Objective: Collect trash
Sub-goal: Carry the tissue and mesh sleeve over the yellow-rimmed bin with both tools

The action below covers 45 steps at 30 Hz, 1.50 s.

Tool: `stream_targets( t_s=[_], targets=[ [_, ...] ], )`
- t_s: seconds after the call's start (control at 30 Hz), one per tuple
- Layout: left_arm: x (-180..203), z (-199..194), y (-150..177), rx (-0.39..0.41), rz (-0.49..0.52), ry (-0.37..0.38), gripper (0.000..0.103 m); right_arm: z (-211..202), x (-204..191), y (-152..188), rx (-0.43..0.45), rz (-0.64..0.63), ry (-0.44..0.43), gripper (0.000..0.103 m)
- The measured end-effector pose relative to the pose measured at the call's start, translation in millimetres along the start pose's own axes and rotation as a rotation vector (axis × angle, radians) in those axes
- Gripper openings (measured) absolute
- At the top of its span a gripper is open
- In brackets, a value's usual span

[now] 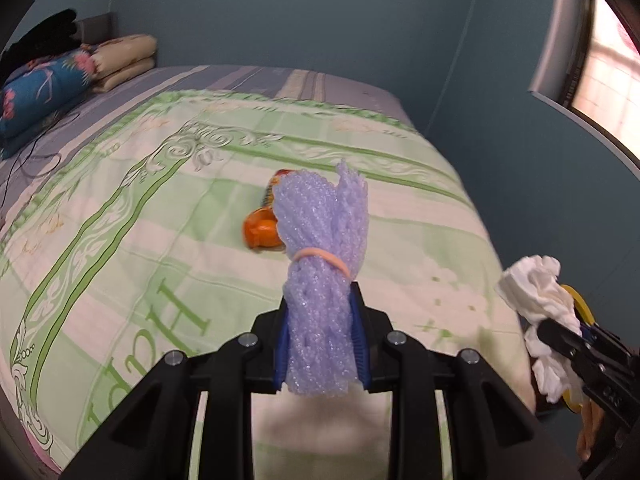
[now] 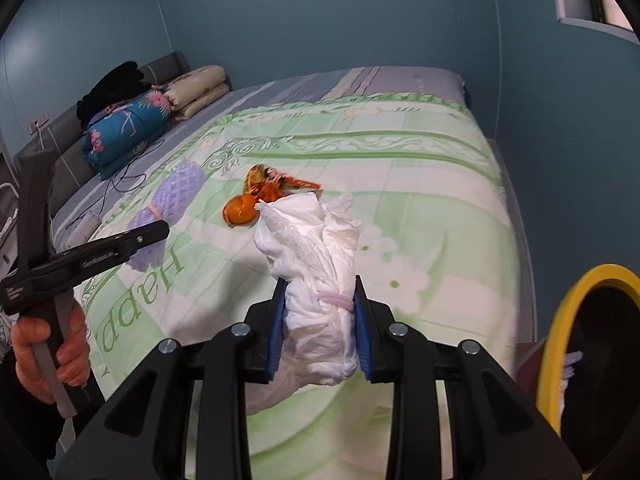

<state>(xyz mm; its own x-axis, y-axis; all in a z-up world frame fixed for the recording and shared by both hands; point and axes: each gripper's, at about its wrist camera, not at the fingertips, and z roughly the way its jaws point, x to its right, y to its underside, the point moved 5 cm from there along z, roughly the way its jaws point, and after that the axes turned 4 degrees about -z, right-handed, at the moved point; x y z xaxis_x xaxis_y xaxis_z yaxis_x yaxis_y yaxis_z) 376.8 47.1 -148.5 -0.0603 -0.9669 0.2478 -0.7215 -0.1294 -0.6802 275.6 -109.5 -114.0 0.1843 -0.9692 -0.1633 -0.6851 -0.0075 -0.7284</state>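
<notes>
While the green-and-white bedspread [image 2: 420,184] is stretching away beneath, the left gripper [image 1: 320,344] is clamping a purple foam net bundle [image 1: 324,280] above it, the right gripper [image 2: 318,332] is squeezing a white crumpled wad [image 2: 316,264], and an orange wrapper [image 2: 264,196] is lying mid-bed, near the yellow-rimmed bin [image 2: 560,320] at right.

bare bedspread [image 2: 420,208] around orange wrapper [image 2: 256,196], pillows [image 2: 160,108] well apart

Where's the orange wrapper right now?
Mid-bed on the green bedspread, unheld: the orange wrapper lies just beyond the white bundle in the right claw.
</notes>
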Motion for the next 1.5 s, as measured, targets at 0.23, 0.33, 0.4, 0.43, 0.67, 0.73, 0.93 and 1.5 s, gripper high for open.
stream_targets(
  t_s=[0.23, 0.33, 0.4, 0.43, 0.67, 0.73, 0.93, 1.5],
  targets=[
    [71, -33, 6, 0.024, 0.099, 0.106, 0.024, -50, 44, -1, 0.073, 0.048, 0.071, 0.028],
    [96, -41, 8, 0.025, 0.135, 0.142, 0.024, -68, 63, -1, 0.1, 0.064, 0.106, 0.028],
    [114, -47, 11, 0.022, 0.16, 0.171, 0.024, -78, 74, -1, 0.115, 0.075, 0.125, 0.028],
    [119, -48, 12, 0.02, 0.169, 0.179, 0.024, -84, 81, -1, 0.123, 0.082, 0.138, 0.028],
    [174, -58, 20, 0.019, 0.25, 0.248, 0.024, -112, 121, 4, 0.162, 0.136, 0.204, 0.029],
    [189, -58, 22, 0.013, 0.269, 0.268, 0.024, -117, 130, 7, 0.168, 0.149, 0.223, 0.029],
    [231, -51, 31, 0.005, 0.327, 0.306, 0.024, -129, 166, 16, 0.18, 0.2, 0.277, 0.029],
    [334, -6, 70, -0.084, 0.442, 0.38, 0.024, -139, 250, 65, 0.156, 0.353, 0.401, 0.029]
  ],
)
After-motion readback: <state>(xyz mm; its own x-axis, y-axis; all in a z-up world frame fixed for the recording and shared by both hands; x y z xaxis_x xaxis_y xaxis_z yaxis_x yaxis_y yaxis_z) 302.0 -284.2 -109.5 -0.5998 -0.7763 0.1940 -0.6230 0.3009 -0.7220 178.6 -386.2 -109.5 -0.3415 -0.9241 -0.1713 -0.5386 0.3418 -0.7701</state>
